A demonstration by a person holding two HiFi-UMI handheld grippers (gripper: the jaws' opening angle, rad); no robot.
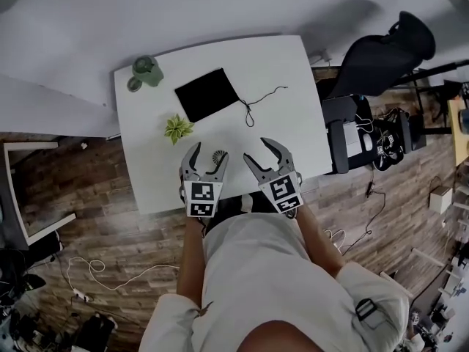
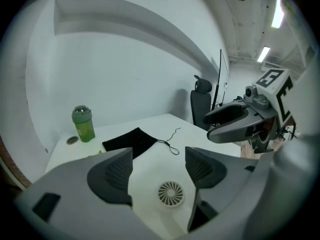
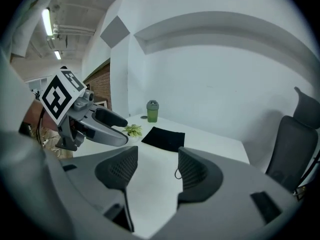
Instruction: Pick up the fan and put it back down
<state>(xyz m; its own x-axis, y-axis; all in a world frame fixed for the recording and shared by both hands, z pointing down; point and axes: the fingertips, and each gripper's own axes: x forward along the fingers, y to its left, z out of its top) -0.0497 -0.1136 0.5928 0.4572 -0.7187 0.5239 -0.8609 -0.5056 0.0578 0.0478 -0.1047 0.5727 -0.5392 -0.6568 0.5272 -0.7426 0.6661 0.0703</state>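
Observation:
A small round white fan [image 1: 218, 156] lies flat on the white table [image 1: 293, 72] near its front edge, grille up. In the left gripper view the fan [image 2: 170, 193] shows on the table below the gap between the jaws, untouched. My left gripper [image 1: 206, 158] hovers above the fan with its jaws apart and nothing between them. My right gripper [image 1: 266, 151] hangs beside it to the right, open and empty. In the right gripper view the jaws [image 3: 156, 168] frame bare table.
A black drawstring pouch [image 1: 207, 93] with its cord [image 1: 258, 101] lies mid-table. A small green plant [image 1: 178, 128] sits left of it, and a green shaker bottle [image 1: 149, 71] stands at the back left corner beside its lid [image 1: 134, 84]. A black office chair [image 1: 385, 50] stands to the right.

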